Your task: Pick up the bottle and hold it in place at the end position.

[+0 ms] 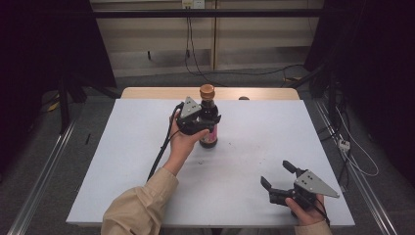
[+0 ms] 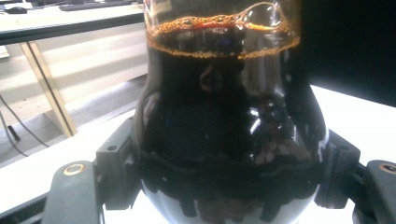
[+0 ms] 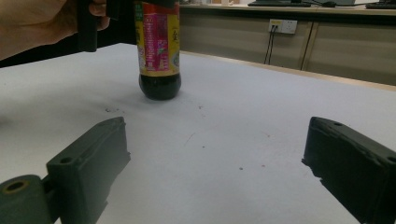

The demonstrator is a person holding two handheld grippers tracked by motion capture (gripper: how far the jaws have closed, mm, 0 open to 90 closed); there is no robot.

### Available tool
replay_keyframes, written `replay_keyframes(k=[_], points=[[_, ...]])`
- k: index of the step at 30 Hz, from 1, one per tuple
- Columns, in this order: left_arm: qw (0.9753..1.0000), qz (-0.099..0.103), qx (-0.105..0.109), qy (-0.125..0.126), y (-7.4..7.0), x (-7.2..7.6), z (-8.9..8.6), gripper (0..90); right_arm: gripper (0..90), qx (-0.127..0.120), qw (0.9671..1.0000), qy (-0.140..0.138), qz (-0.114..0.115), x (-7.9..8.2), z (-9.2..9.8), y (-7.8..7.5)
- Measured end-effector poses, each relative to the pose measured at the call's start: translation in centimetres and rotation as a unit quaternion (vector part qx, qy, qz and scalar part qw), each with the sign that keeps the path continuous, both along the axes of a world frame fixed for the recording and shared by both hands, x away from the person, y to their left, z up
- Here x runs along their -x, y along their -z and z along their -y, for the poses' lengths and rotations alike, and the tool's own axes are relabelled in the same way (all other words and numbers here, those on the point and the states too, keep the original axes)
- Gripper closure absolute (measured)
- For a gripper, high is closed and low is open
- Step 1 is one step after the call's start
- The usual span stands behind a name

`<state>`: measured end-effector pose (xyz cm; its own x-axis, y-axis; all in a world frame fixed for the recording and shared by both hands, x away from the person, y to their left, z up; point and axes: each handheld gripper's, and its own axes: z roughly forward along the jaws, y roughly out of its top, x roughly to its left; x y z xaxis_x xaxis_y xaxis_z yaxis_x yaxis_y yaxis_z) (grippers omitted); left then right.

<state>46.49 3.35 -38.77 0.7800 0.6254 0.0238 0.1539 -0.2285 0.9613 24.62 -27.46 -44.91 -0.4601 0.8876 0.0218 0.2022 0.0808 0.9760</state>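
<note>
White table (image 1: 254, 147) before beige wall (image 1: 254, 39)

We see a white table (image 1: 254, 147) on grey floor (image 1: 98, 112), beige wall (image 1: 254, 44) at top, cables (image 1: 195, 63) trailing down.

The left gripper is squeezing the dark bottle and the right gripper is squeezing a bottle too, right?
Not quite. The left gripper is shut on the dark bottle, but the right gripper holds nothing. The right gripper view shows its jaws wide apart over the bare white table, with the bottle standing farther off.
</note>
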Motion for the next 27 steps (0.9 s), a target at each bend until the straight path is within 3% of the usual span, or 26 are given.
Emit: replay_keyframes(k=[11,22,27], points=[[0.9997,0.012,-0.015,0.015,0.29,0.32,1.02,25.6,5.6,0.001,1.0000,0.000,0.000,0.06,0.11,0.05],[0.9994,-0.015,0.017,0.026,0.77,0.25,0.61,25.9,5.4,0.008,1.0000,0.001,-0.002,0.00,-0.09,0.14],[0.9994,-0.012,0.015,0.027,0.82,0.34,0.52,26.0,4.9,0.006,0.9999,-0.006,-0.006,-0.26,-0.40,0.10]])
